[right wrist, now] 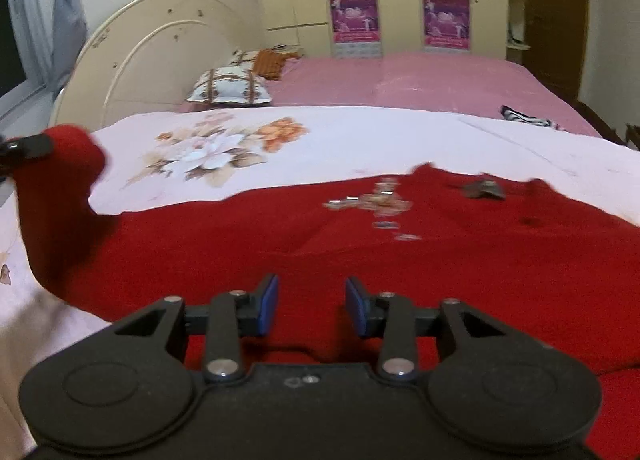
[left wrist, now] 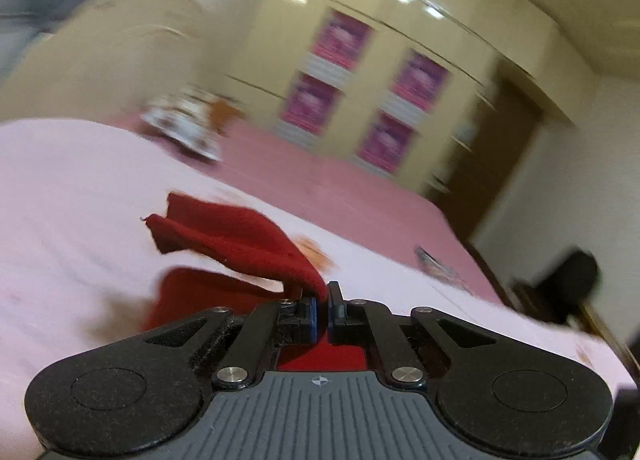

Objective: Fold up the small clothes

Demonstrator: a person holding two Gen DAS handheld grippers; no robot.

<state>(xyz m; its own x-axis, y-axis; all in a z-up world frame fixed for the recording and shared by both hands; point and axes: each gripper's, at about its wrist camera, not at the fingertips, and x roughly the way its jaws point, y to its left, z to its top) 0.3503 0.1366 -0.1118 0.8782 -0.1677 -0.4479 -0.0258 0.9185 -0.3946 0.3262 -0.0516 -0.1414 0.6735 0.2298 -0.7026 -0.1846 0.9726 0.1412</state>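
Left wrist view shows the left gripper (left wrist: pixel 322 294) pinched shut on a corner of the soft, floppy red garment (right wrist: pixel 400 260) on the bed (right wrist: pixel 400 75), best grabbed by edges, while the right gripper (right wrist: pixel 312 306) hangs half open, empty.

Left gripper (left wrist: pixel 322 302) clamped tight on a fold of the red garment (left wrist: pixel 240 238), cloth lifted off the pale pink sheet (left wrist: pixel 72 187) and trailing away to the left. Whole shot tilted and blurry. Cream wardrobe (left wrist: pixel 360 71) with purple posters (left wrist: pixel 344 39) behind the bed.
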